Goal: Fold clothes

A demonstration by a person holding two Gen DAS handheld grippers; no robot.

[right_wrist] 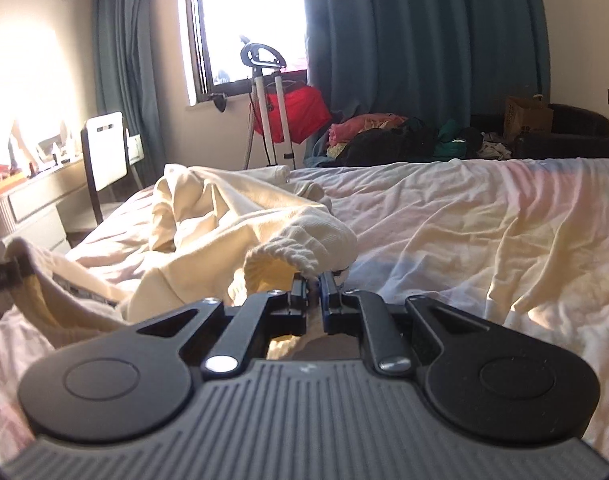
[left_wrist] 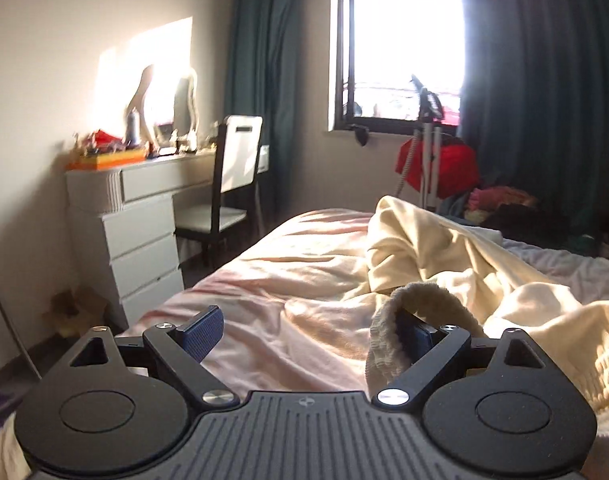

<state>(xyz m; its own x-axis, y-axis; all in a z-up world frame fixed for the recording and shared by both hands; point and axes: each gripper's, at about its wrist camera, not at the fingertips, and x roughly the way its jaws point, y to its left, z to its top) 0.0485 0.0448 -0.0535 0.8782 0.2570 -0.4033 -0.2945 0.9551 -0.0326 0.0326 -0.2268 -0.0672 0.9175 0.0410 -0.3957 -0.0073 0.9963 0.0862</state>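
Observation:
A cream garment (left_wrist: 456, 256) lies crumpled on the bed (left_wrist: 304, 280). In the left wrist view my left gripper (left_wrist: 308, 332) is open wide. A ribbed cuff or hem (left_wrist: 388, 328) of the garment is draped over its right finger, and the left finger (left_wrist: 202, 330) is bare. In the right wrist view my right gripper (right_wrist: 314, 286) is shut on a ribbed, gathered edge (right_wrist: 288, 252) of the same cream garment (right_wrist: 224, 216). The left gripper's finger shows at the far left edge of that view (right_wrist: 0, 276), holding up another part of the garment.
A white dresser (left_wrist: 144, 240) and a chair (left_wrist: 232, 184) stand left of the bed. A window (left_wrist: 400, 40) with dark curtains is at the back. A garment steamer with a red cloth (right_wrist: 288, 116) and a pile of clothes (right_wrist: 404, 136) lie beyond the bed.

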